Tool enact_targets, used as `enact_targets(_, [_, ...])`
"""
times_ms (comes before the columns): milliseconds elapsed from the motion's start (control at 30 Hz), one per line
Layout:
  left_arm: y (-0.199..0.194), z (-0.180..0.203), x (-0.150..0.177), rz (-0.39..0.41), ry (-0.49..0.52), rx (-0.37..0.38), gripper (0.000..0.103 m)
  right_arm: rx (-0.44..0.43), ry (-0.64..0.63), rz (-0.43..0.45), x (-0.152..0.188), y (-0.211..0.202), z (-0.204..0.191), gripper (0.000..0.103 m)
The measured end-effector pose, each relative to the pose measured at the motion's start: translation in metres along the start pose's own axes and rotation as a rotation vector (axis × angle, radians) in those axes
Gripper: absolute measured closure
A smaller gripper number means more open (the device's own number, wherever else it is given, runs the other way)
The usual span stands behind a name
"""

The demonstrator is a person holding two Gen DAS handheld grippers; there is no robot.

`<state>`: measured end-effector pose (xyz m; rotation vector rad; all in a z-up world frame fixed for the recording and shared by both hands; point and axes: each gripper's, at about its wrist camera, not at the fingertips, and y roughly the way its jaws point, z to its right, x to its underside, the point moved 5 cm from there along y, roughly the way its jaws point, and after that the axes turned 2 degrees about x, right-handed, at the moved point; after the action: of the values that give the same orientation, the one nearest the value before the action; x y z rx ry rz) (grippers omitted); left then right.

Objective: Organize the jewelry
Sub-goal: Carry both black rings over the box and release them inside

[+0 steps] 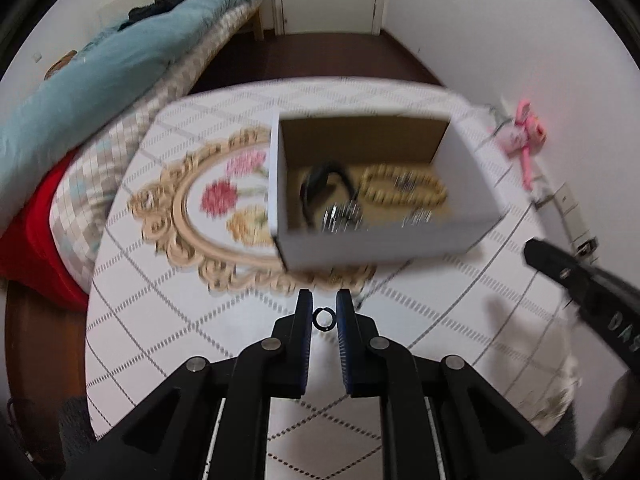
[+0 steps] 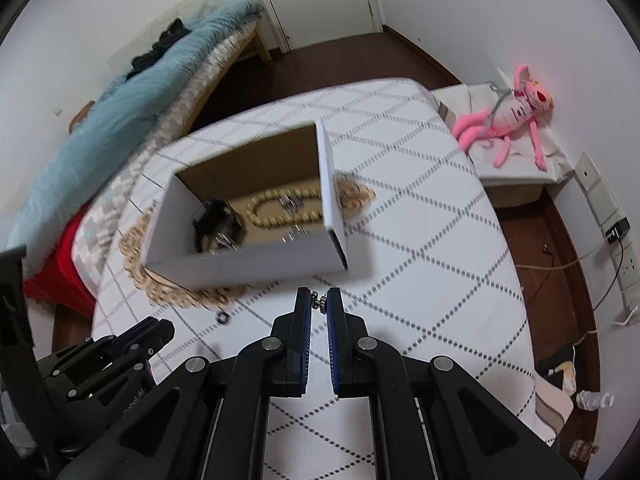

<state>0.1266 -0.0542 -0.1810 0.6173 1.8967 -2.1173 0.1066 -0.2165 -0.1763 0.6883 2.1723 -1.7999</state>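
Observation:
A white cardboard box (image 1: 384,246) with a brown inside stands on the table; it also shows in the right wrist view (image 2: 256,266). In it lie a beige bead necklace (image 1: 404,190), a black bracelet (image 1: 320,184) and small silver pieces (image 1: 340,218). My left gripper (image 1: 324,306) is shut on a small black ring (image 1: 323,319), held just in front of the box. My right gripper (image 2: 319,302) is shut on a small silver piece of jewelry (image 2: 319,301), near the box's front right corner. The left gripper also shows in the right wrist view, at the lower left, with the ring (image 2: 222,317) at its tips.
The table carries a white diamond-pattern cloth (image 2: 420,248) and a beige floral doily (image 1: 224,216) under the box. A bed with a blue blanket (image 1: 100,80) lies to the left. A pink plush toy (image 2: 512,116) sits on a side box at the right. Cables and sockets line the right wall.

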Motion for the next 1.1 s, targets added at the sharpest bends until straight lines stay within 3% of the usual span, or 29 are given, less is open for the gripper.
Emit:
enact_targets(200, [-0.019, 0.008, -0.055, 0.060, -0.001, 0.057, 0.094, -0.050, -0.019, 0.053, -0.040, -0.017, -0.012, 0.095])
enact_targets(333, [-0.011, 0.006, -0.085, 0.032, -0.026, 0.125, 0.094, -0.096, -0.037, 0.051, -0.074, -0.010, -0.021, 0.095])
enact_targets(567, [0.023, 0.003, -0.129, -0.066, -0.076, 0.234, 0.093, -0.171, -0.029, -0.064, -0.113, 0.040, -0.027, 0.095])
enact_targets(733, [0.035, 0.001, -0.144, -0.108, -0.105, 0.241, 0.091, -0.167, -0.058, -0.150, -0.122, 0.069, -0.030, 0.094])
enact_targets(800, [0.038, -0.004, -0.147, -0.124, -0.122, 0.218, 0.085, -0.165, -0.047, -0.172, -0.124, 0.074, -0.027, 0.094])
enact_targets(833, [0.039, -0.006, -0.148, -0.124, -0.128, 0.212, 0.075, -0.161, -0.048, -0.179, -0.126, 0.075, -0.027, 0.093])
enact_targets(867, [0.038, -0.010, -0.149, -0.118, -0.132, 0.201, 0.054, -0.157, -0.051, -0.179, -0.126, 0.075, -0.027, 0.092])
enact_targets(933, [0.035, -0.018, -0.151, -0.092, -0.135, 0.158, 0.030, -0.152, -0.052, -0.167, -0.129, 0.071, -0.025, 0.072])
enact_targets(1033, [0.029, -0.030, -0.147, -0.058, -0.122, 0.073, 0.025, -0.108, -0.078, -0.146, -0.130, 0.063, -0.024, 0.064])
enact_targets(1067, [0.029, -0.035, -0.145, -0.052, -0.109, 0.033, 0.014, -0.085, -0.089, -0.146, -0.129, 0.061, -0.023, 0.060])
enact_targets(1100, [0.030, -0.037, -0.144, -0.048, -0.102, 0.013, 0.008, -0.066, -0.096, -0.143, -0.129, 0.060, -0.022, 0.048])
